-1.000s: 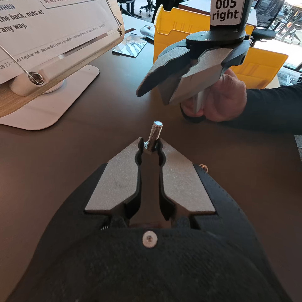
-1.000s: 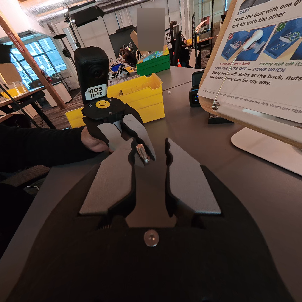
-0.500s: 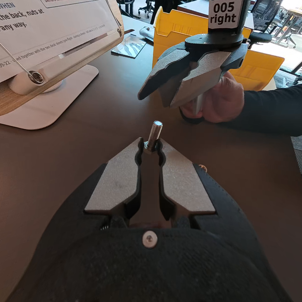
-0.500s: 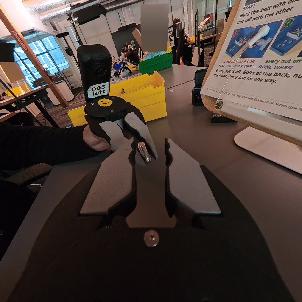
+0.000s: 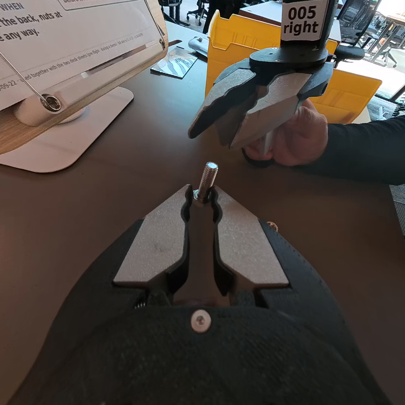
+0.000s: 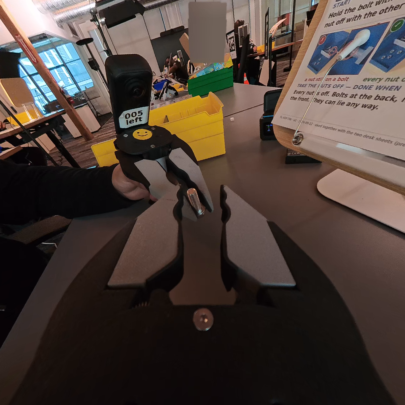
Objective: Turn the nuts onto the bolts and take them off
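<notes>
A silver threaded bolt (image 5: 207,180) stands upright, tilted a little, above the dark table (image 5: 87,219). My left gripper (image 5: 201,192) is shut on its lower end, where a hex part sits between the fingertips. My right gripper (image 5: 210,140) hangs open and empty just beyond and above the bolt's tip, held by a hand in a black sleeve. In the right wrist view the bolt (image 6: 194,200) shows between my open right gripper's (image 6: 201,190) fingertips but farther off, held in my left gripper (image 6: 200,215). A small brass nut (image 5: 272,224) lies on the table right of my left gripper.
A wooden document stand with a white base (image 5: 54,142) stands at the left, and it also shows in the right wrist view (image 6: 361,197). Yellow bins (image 5: 241,43) stand behind the right gripper. A booklet (image 5: 175,63) and a small black device (image 6: 266,129) lie farther back.
My right gripper has shifted slightly nearer to the bolt's tip and stays open. My left gripper holds the bolt in the same place.
</notes>
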